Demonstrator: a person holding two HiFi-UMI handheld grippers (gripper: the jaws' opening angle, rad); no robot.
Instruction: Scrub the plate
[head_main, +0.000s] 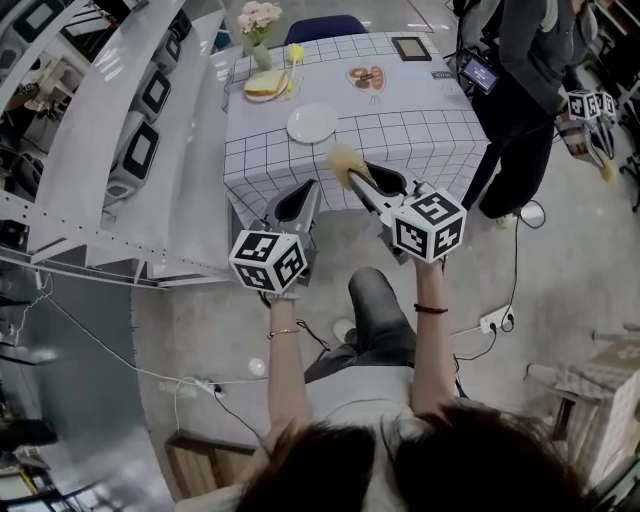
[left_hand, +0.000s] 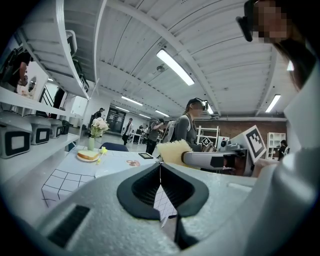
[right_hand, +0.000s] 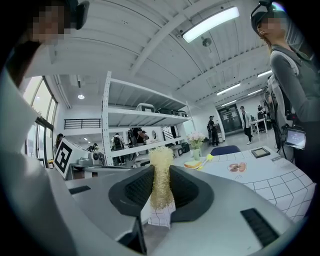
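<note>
The left gripper (head_main: 304, 192) has its jaws shut tight on nothing; in the left gripper view (left_hand: 160, 172) the dark pads meet along one thin seam. It hangs short of the table (head_main: 420, 135), with the plate (head_main: 312, 123) straight ahead of its tips and well apart from them.

The plate is white, round and shallow. It lies flat on the checked cloth near the table's near edge, with nothing on it that I can see. Whether it is soiled is too small to tell.

The right gripper (head_main: 358, 180) is clamped on a yellow scrubber (head_main: 344, 160). In the right gripper view (right_hand: 161, 192) the fibrous pad (right_hand: 161, 170) stands upright between the jaws and sticks out past the tips. The plate sits ahead of these jaws and a little to their left, and the scrubber is not touching it.

I judge this to be the approach, with the tool in hand and scrubbing not yet begun. The next move likely calls for carrying the scrubber forward and down until it presses on the plate's face. The left jaws would need to open for the rim, or press on it shut, so the light plate does not slide on the cloth.
</note>
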